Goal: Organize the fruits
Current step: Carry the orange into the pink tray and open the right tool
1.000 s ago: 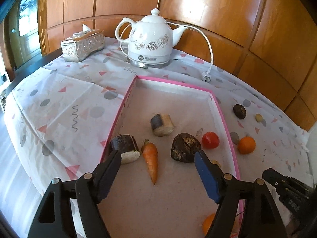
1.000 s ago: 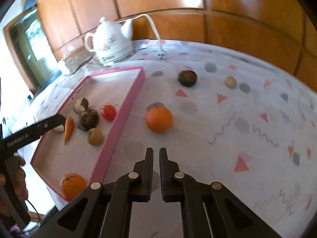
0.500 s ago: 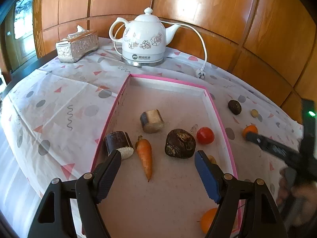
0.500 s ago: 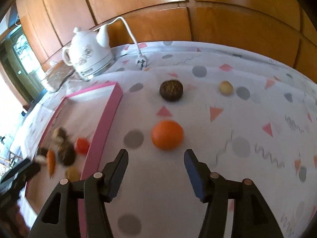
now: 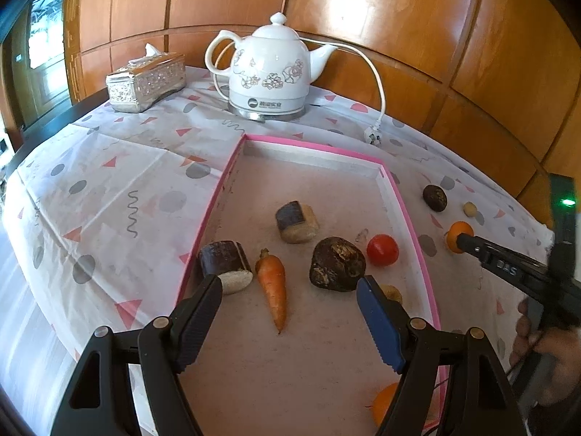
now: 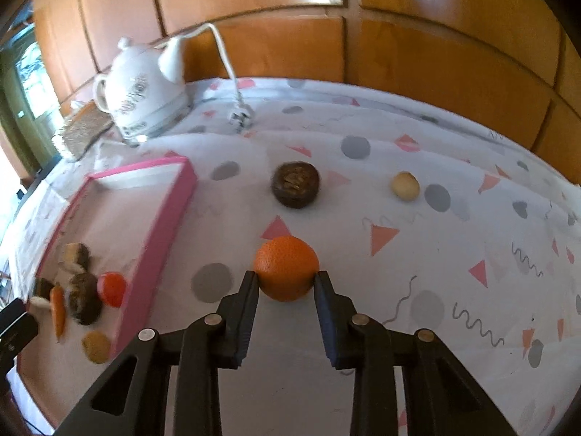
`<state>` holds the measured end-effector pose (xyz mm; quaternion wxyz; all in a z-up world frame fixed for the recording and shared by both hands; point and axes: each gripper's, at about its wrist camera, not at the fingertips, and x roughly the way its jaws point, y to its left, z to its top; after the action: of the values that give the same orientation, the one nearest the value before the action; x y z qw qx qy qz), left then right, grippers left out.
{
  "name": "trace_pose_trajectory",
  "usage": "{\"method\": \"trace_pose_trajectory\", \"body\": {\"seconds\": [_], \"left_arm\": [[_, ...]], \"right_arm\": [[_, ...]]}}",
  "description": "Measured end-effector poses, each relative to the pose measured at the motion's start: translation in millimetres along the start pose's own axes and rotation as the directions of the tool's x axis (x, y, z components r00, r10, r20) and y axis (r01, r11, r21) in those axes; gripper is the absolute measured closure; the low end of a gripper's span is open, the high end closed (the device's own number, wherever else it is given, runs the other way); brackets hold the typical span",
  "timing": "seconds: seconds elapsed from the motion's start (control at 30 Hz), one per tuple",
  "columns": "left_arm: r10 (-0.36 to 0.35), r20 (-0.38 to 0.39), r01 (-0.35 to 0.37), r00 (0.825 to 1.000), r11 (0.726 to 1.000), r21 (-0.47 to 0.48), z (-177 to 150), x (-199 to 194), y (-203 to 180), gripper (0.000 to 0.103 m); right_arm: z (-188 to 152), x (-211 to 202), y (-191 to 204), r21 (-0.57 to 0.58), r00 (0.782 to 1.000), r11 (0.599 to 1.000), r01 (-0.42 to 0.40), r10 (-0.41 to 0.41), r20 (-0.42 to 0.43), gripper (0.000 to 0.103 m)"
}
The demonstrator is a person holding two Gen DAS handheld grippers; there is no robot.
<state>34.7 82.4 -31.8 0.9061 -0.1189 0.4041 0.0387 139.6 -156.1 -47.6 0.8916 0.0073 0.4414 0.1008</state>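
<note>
An orange (image 6: 286, 268) sits on the patterned tablecloth right of the pink-rimmed tray (image 6: 156, 225). My right gripper (image 6: 286, 283) has its fingertips touching both sides of the orange. It shows in the left wrist view (image 5: 458, 235) too. My left gripper (image 5: 290, 312) is open and empty above the tray's near part (image 5: 203, 225). In the tray lie a carrot (image 5: 274, 283), a red tomato (image 5: 382, 250), a dark lumpy fruit (image 5: 337, 263), two cut dark-skinned chunks (image 5: 225, 259) and another orange (image 5: 385, 401).
A dark round fruit (image 6: 296, 184) and a small pale fruit (image 6: 405, 186) lie on the cloth beyond the orange. A white kettle (image 5: 270, 72) with cord and a silver tissue box (image 5: 145, 81) stand at the back. Wooden panelling runs behind the table.
My right gripper opened, moved forward to the orange and closed its fingers against it. My left gripper stayed open over the tray.
</note>
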Motion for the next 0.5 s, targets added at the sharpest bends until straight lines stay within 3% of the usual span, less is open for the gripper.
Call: {"method": "trace_pose_trajectory", "body": {"seconds": [0.07,0.1,0.13,0.23,0.3,0.33,0.37,0.4,0.5], "left_arm": [[0.004,0.009,-0.004,1.0,1.0,-0.009,2,-2,3,0.026],[0.009,0.015,-0.008,1.0,1.0,-0.015,2,-4,5,0.026],[0.014,0.019,-0.014,1.0,1.0,-0.022,3,-5,7,0.026],[0.02,0.027,-0.019,0.999,0.999,-0.045,4,-9,14,0.026],[0.019,0.032,-0.017,0.999,0.999,-0.051,4,-11,16,0.026],[0.019,0.033,-0.018,0.999,0.999,-0.051,5,-12,17,0.026],[0.019,0.033,-0.017,0.999,0.999,-0.049,4,-13,17,0.026],[0.017,0.034,-0.015,0.999,0.999,-0.048,4,-13,17,0.026],[0.013,0.028,-0.011,1.0,0.999,-0.046,3,-12,15,0.026]], "right_arm": [[0,-12,7,-0.015,0.999,0.999,-0.034,0.034,0.028,0.075],[1,-17,12,-0.025,0.998,0.998,-0.053,0.054,0.04,0.094],[1,-24,17,-0.035,0.996,0.997,-0.073,0.074,0.051,0.103],[0,-38,35,-0.074,0.986,0.986,-0.151,0.155,0.055,0.1],[-1,-43,45,-0.116,0.99,0.987,-0.115,0.124,0.073,0.099],[-2,-43,44,-0.105,0.99,0.989,-0.107,0.116,0.077,0.097],[-2,-40,39,-0.074,0.992,0.992,-0.1,0.105,0.067,0.084],[-2,-35,33,-0.05,0.994,0.995,-0.089,0.092,0.051,0.063],[-5,-23,19,-0.018,0.996,0.996,-0.082,0.082,0.023,0.049]]}}
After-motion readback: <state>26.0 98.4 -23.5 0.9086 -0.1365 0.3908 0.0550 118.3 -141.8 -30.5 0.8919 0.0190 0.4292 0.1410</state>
